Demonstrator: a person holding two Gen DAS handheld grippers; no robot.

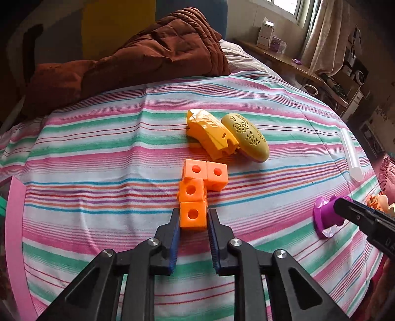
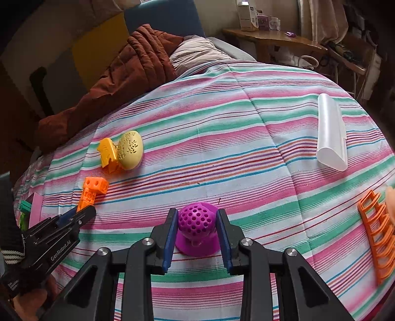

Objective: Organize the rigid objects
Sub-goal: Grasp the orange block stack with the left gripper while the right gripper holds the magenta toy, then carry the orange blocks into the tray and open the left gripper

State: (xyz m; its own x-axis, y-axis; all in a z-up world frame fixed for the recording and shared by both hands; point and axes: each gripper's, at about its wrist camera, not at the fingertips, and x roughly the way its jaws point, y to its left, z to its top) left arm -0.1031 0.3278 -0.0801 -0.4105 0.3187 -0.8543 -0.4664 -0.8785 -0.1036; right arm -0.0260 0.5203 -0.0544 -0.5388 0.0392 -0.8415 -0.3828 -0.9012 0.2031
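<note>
On striped bedspread (image 1: 98, 153): orange block piece (image 1: 193, 217) btwn L jaws.

Soft daylight fills both views, coming from a window (image 1: 287, 7) at the top right of the left wrist view, where the panes are blown out to white. The striped bedspread (image 1: 98, 153) is evenly and brightly lit, with colours saturated and only faint, short shadows under the items lying on it. The room behind sits dimmer, and the far left side falls into deep shade. Fisheye distortion bows the bed into a dome and bends the stripes toward the rim; the corners darken to black vignette. Focus is fairly sharp at the centre, softening toward the edges, where the background clutter blurs slightly. No strong glare shows elsewhere.
</note>
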